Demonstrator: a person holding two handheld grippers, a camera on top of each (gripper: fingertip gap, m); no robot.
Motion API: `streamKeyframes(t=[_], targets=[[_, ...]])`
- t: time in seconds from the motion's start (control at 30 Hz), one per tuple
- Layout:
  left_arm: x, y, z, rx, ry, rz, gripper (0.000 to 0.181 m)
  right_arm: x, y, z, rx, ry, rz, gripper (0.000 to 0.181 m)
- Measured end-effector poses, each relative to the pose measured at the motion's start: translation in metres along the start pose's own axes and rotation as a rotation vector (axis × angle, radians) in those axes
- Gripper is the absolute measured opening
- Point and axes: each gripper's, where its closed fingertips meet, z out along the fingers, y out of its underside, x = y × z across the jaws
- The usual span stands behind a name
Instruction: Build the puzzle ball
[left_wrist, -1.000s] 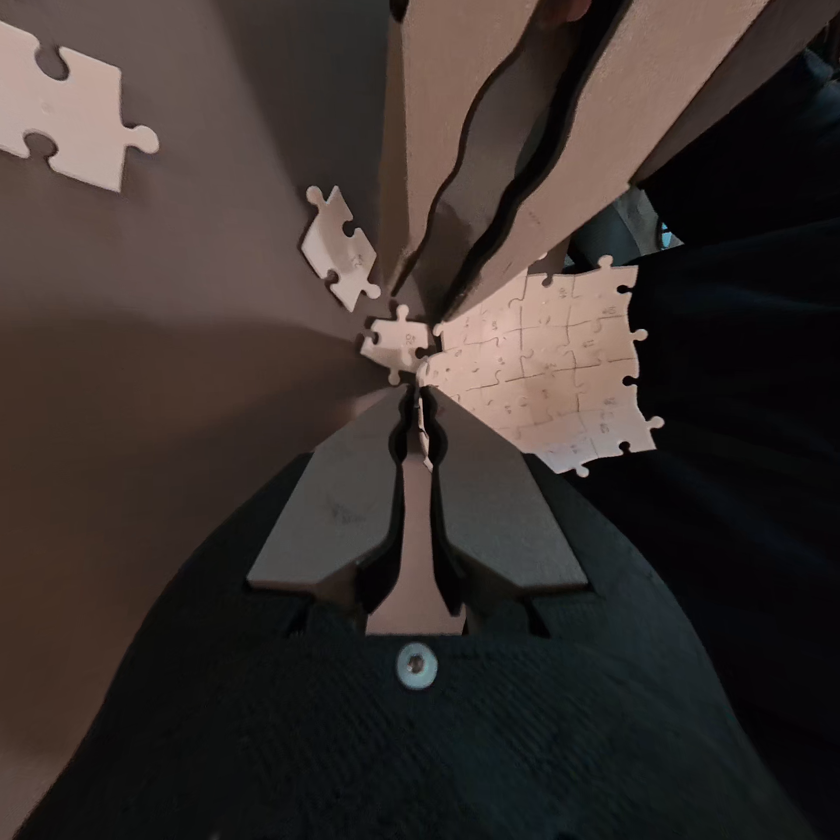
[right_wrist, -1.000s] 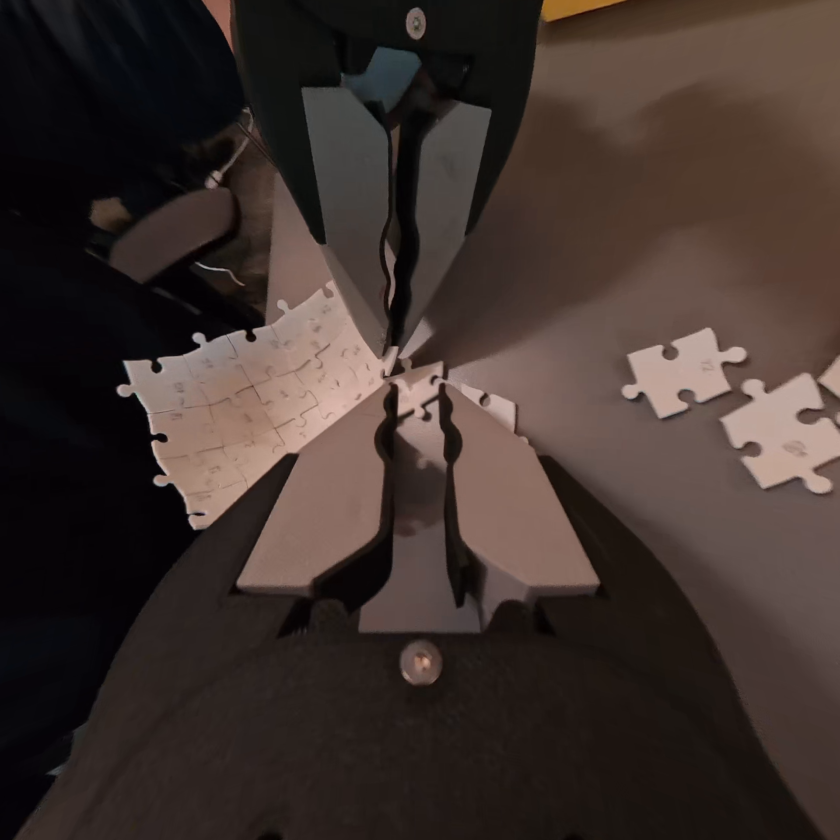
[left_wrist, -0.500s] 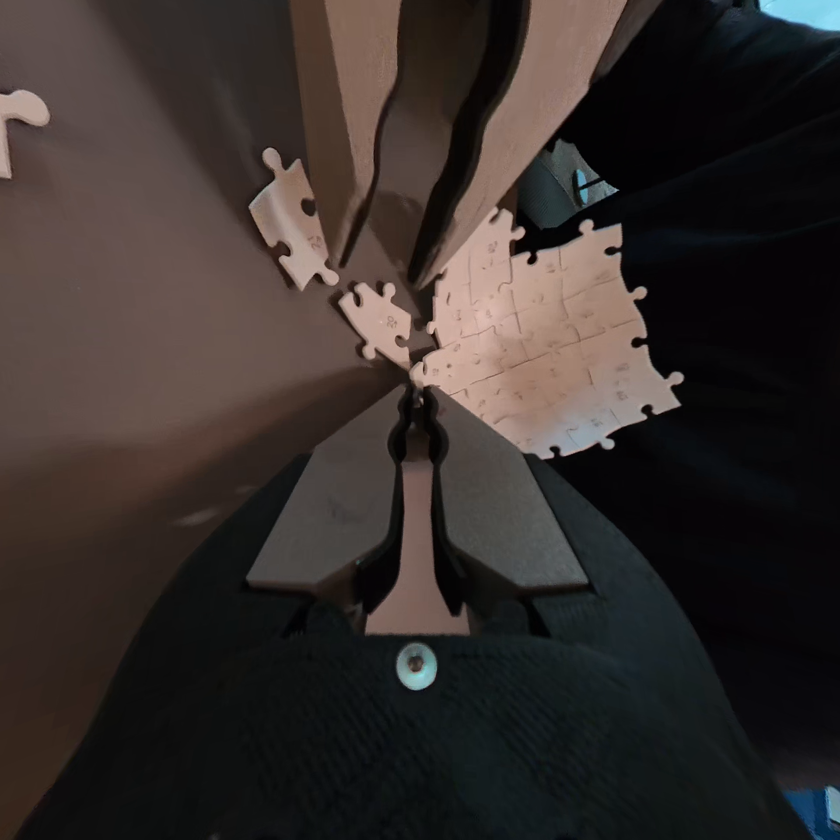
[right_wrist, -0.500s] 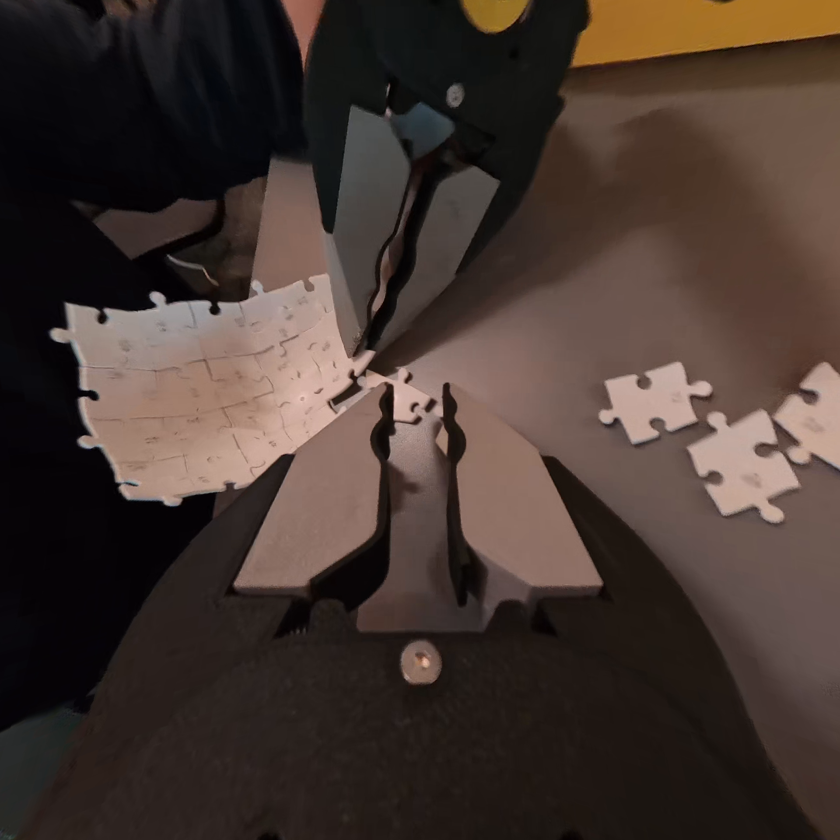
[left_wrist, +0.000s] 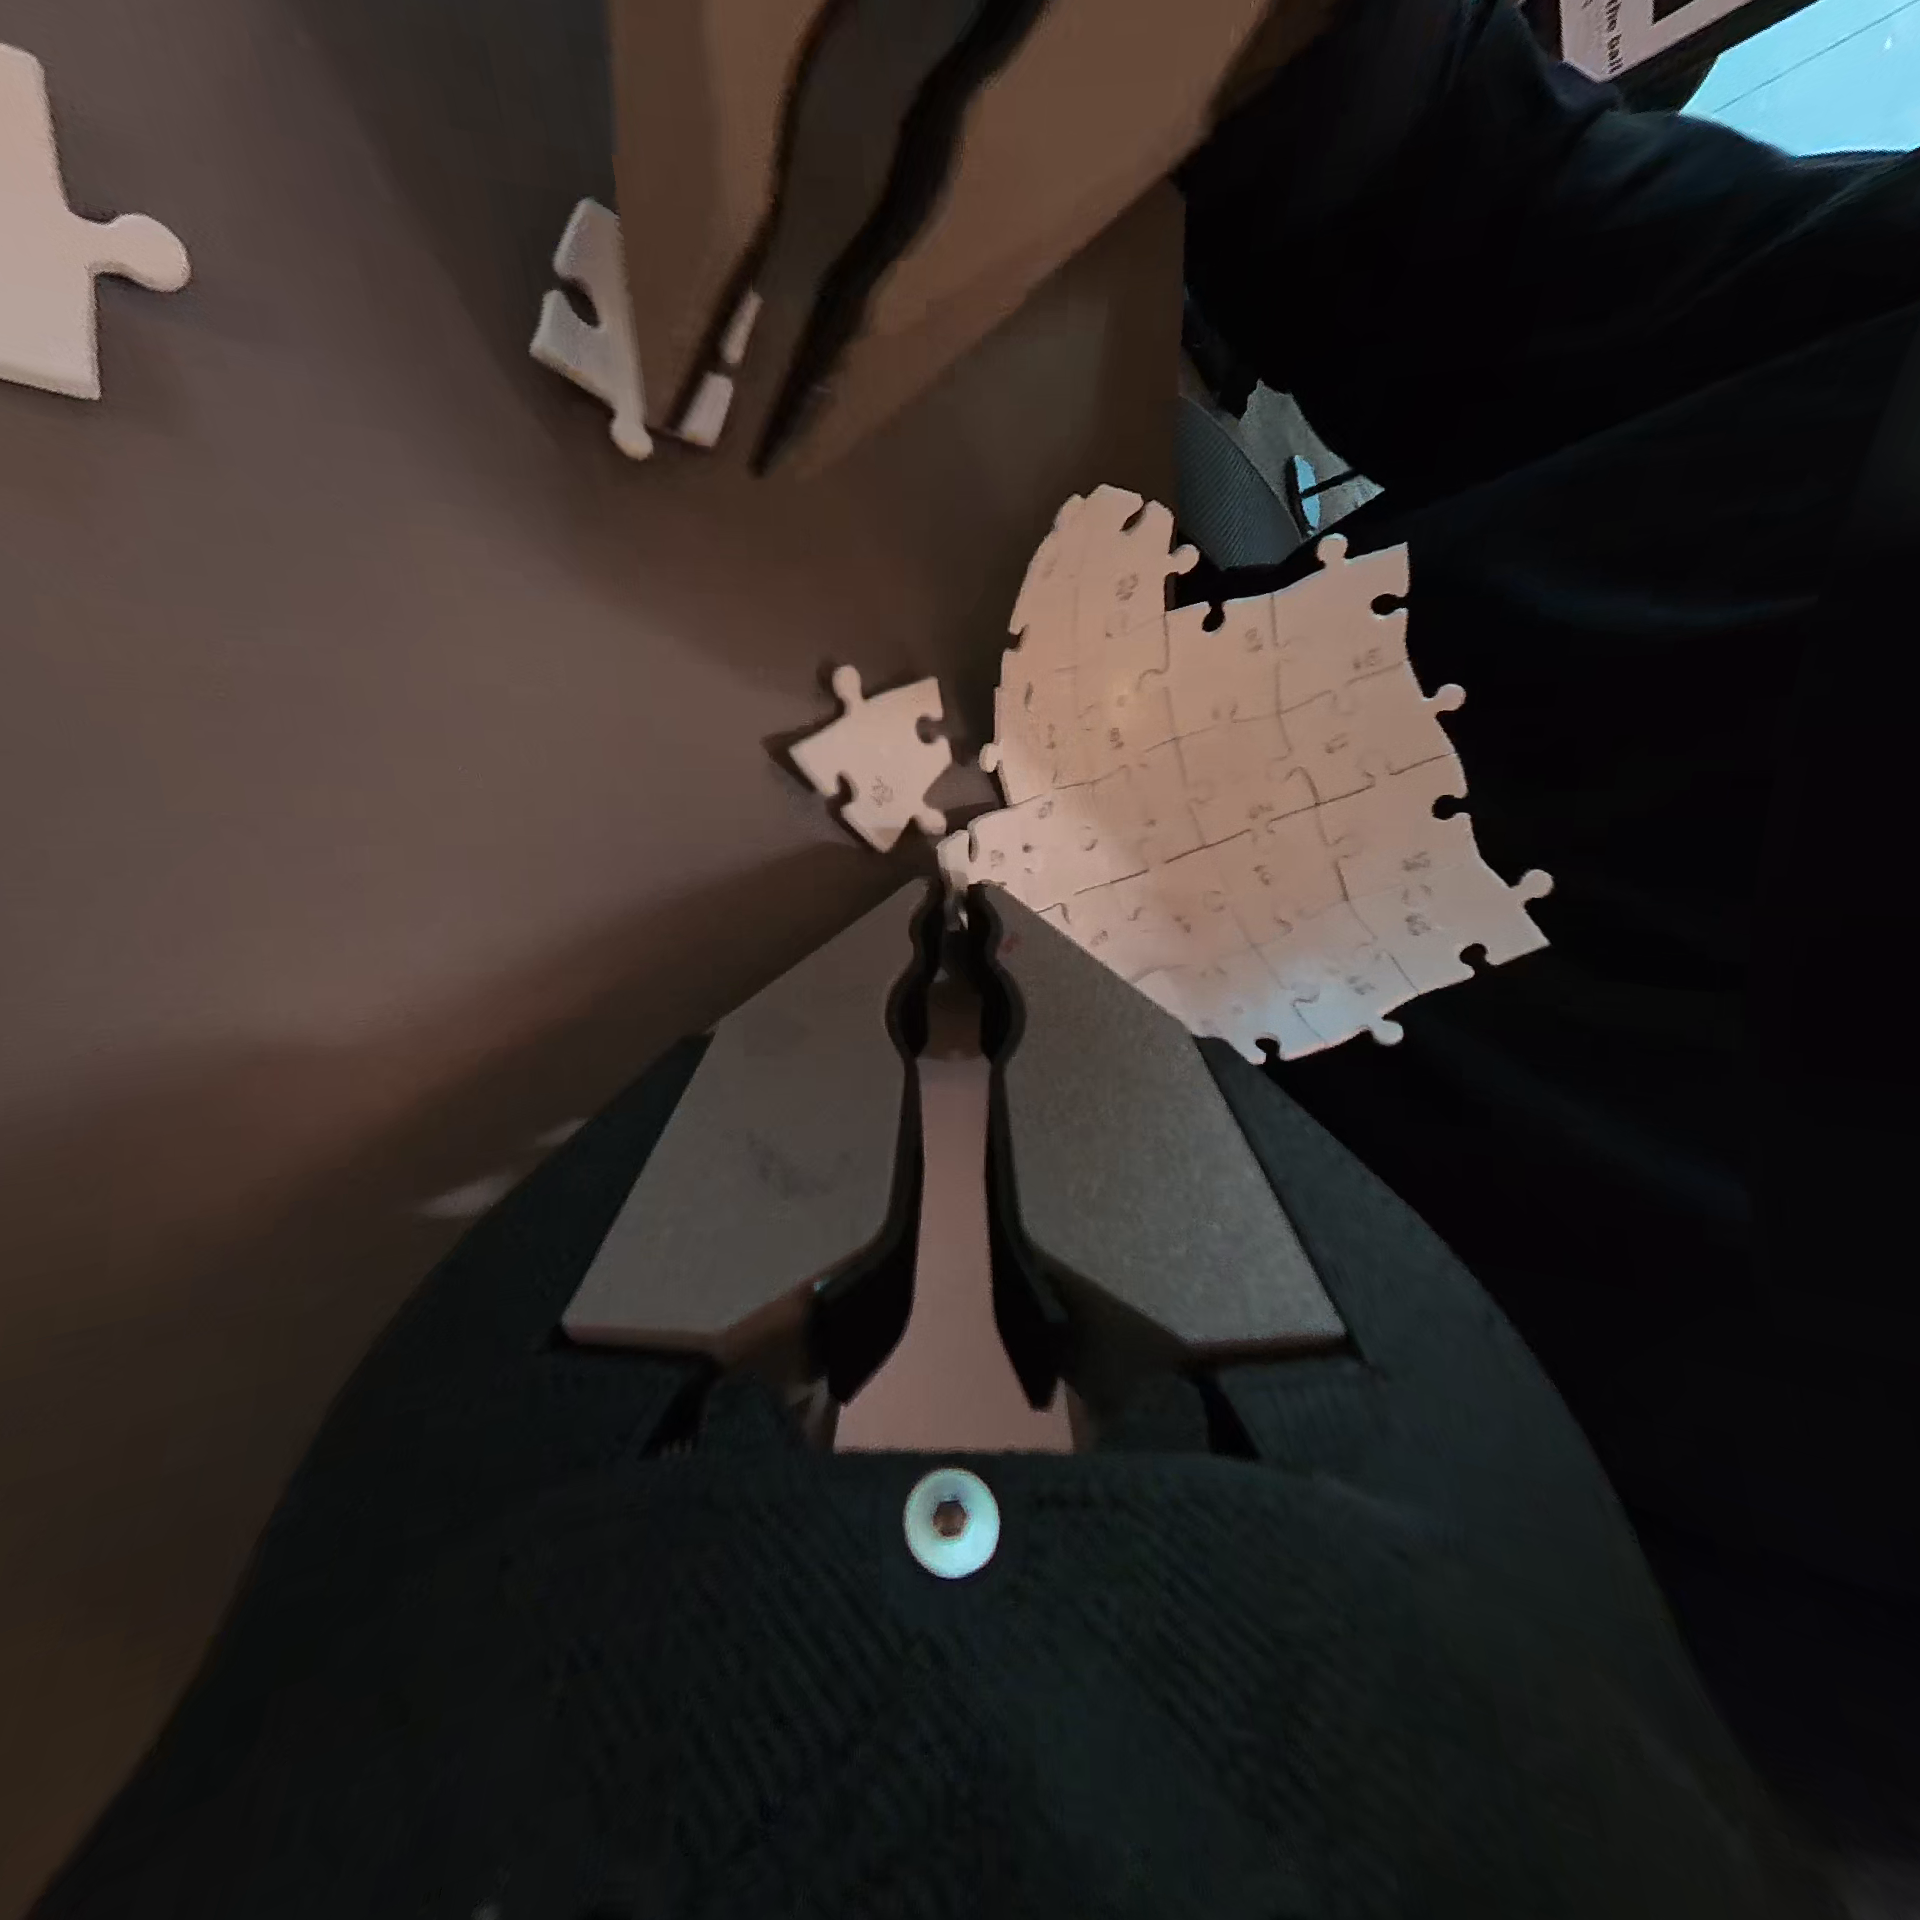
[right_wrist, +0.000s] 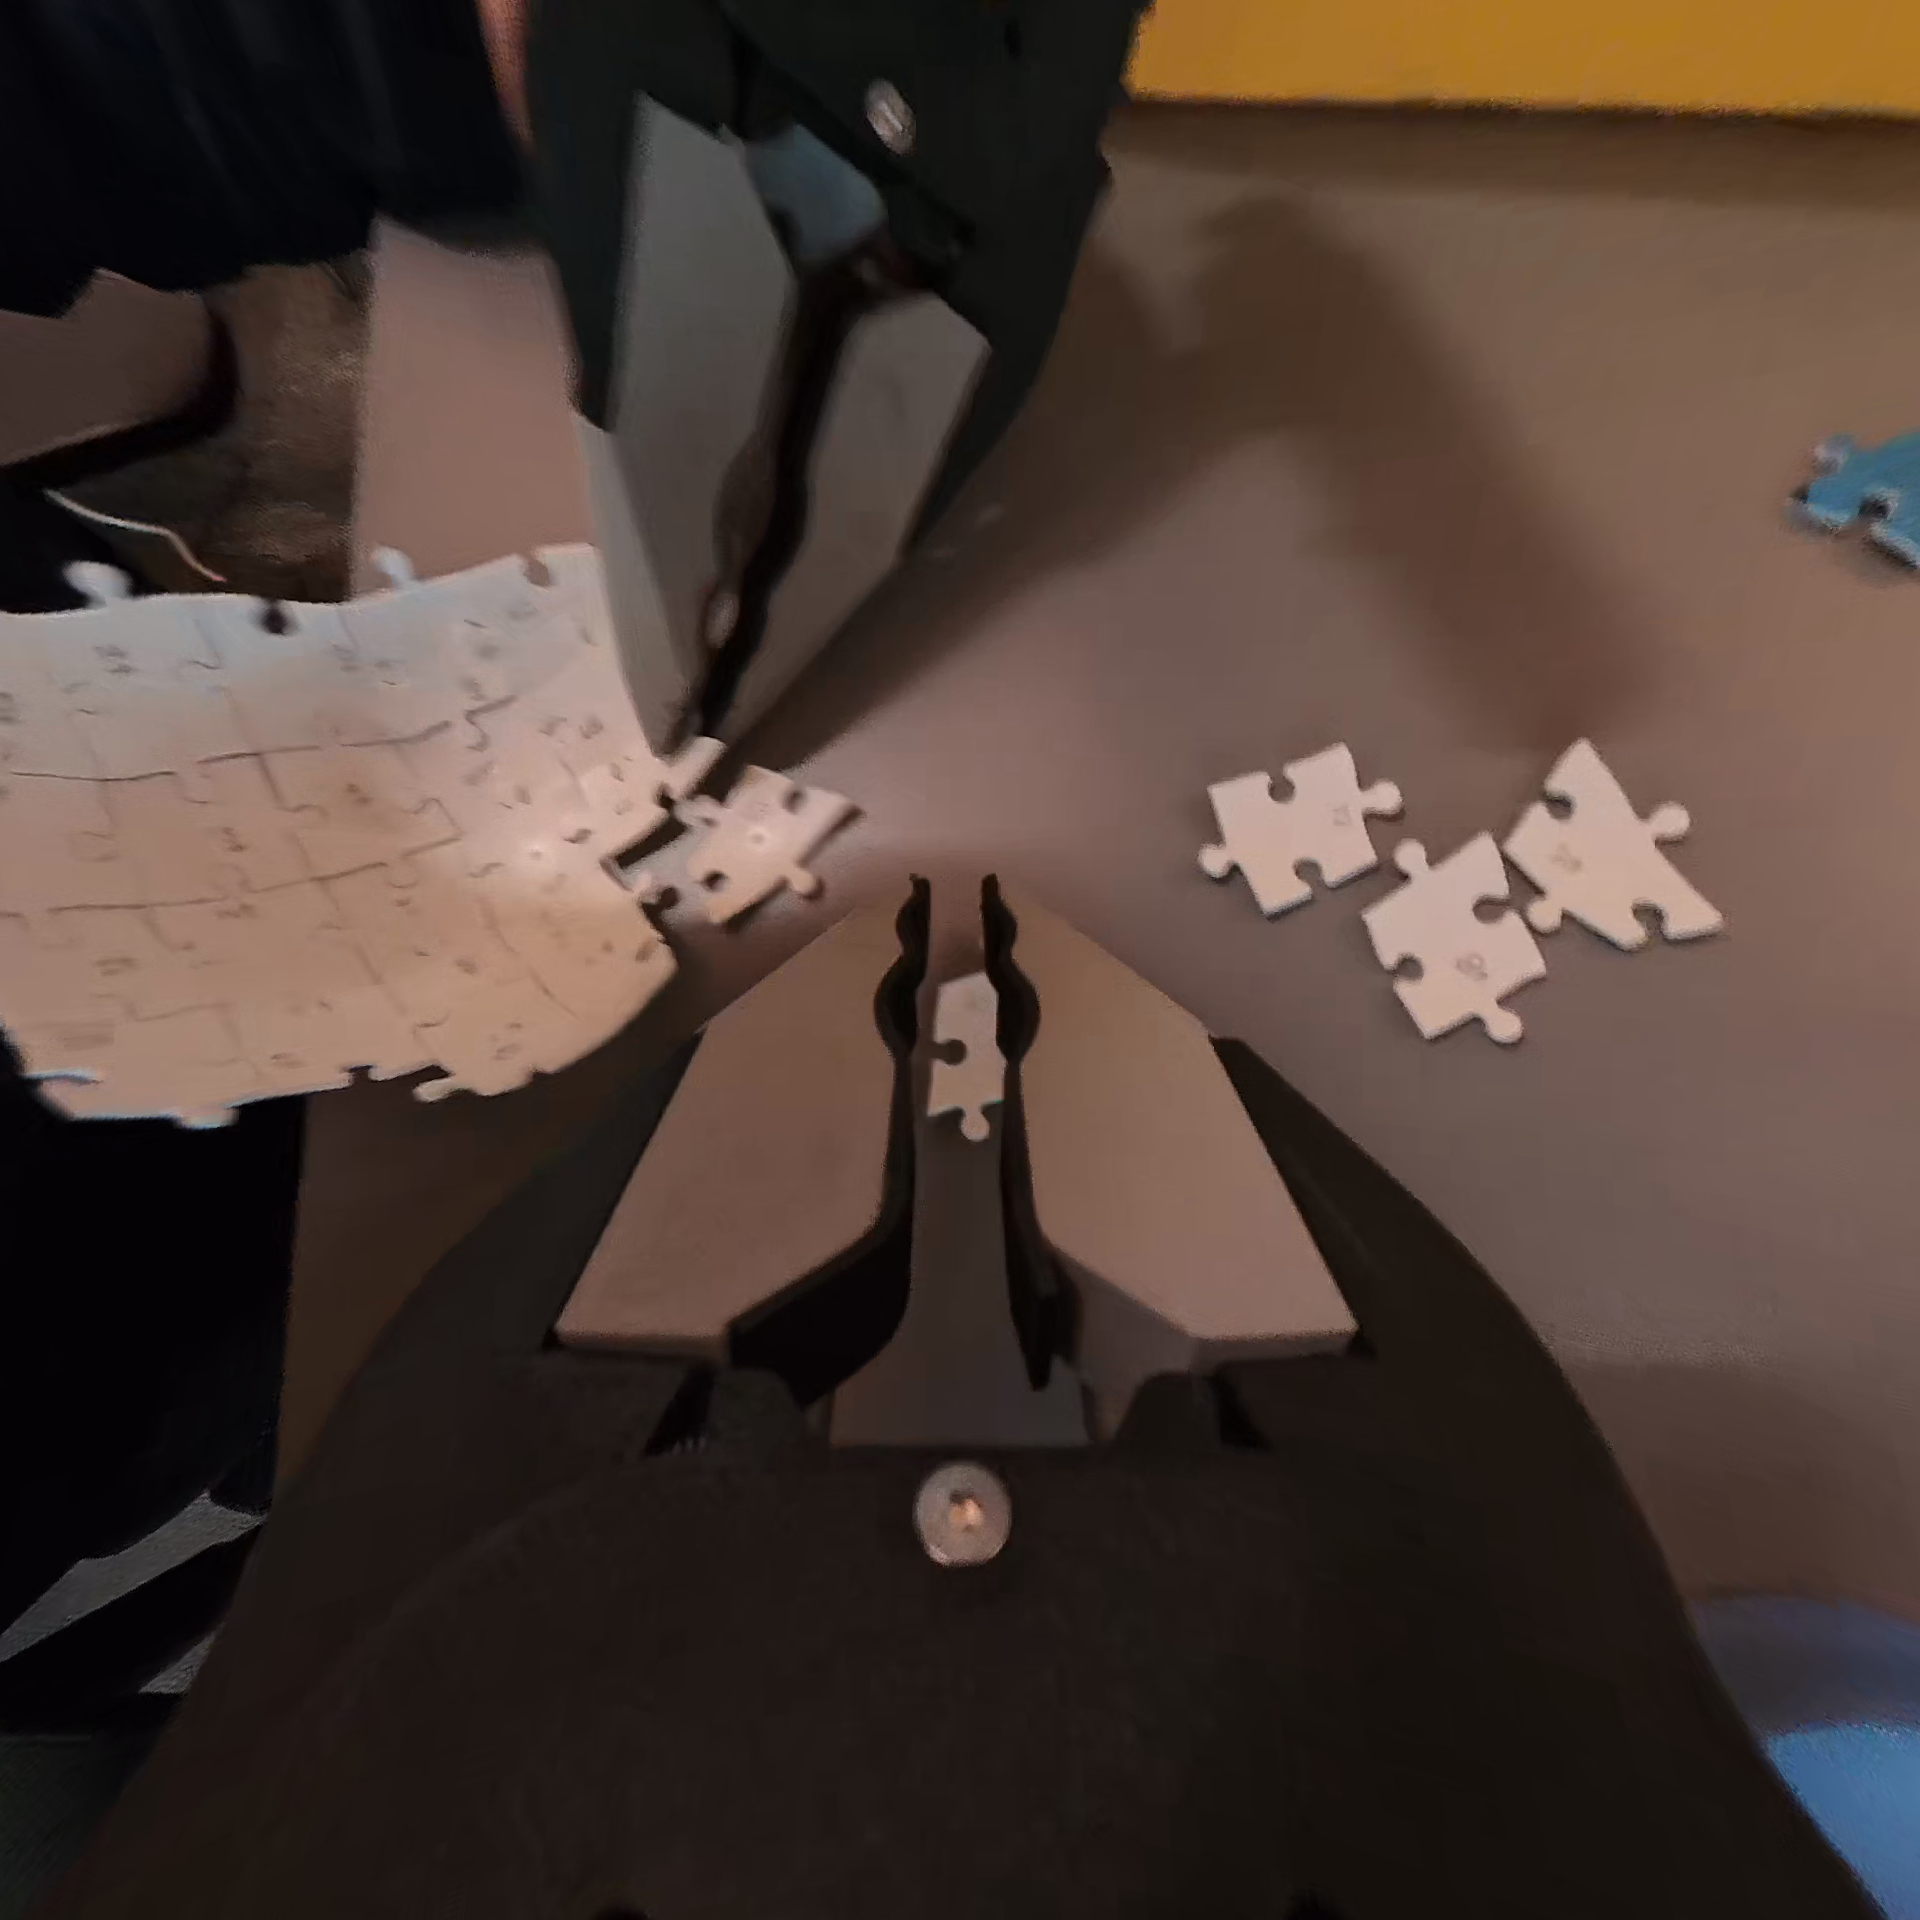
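- Curved white panel of joined puzzle pieces (left_wrist: 1236, 800), raised over the desk edge, pinched at one corner.
- Single white piece (left_wrist: 878, 764) lying flat just beside it.
- Three loose white pieces (right_wrist: 1455, 883) farther off.

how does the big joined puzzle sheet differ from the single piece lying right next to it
The joined sheet is many interlocked pieces, curved, its corner pinched in the left gripper. The single piece is one small unit, lying loose on the table, gripped by nothing. Both are white with knobbed edges.
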Motion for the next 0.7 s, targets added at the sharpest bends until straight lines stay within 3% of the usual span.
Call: streamKeyframes(t=[0.17, 0.33, 0.5, 0.7], targets=[[0.003, 0.0, 0.004, -0.008, 0.011, 0.005, 0.002, -0.06, -0.025, -0.001, 0.073, -0.203, -0.168, 0.007], [0.004, 0.001, 0.006, -0.021, -0.001, 0.02, 0.002, -0.103, -0.016, 0.022, -0.124, -0.388, -0.196, 0.0], [0.005, 0.003, 0.005, -0.025, 0.015, 0.001, 0.002, -0.104, 0.002, 0.04, -0.327, -0.34, -0.278, 0.0], [0.005, 0.003, 0.005, -0.022, 0.005, 0.015, 0.002, -0.092, 0.003, 0.033, -0.337, -0.335, -0.217, 0.0]])
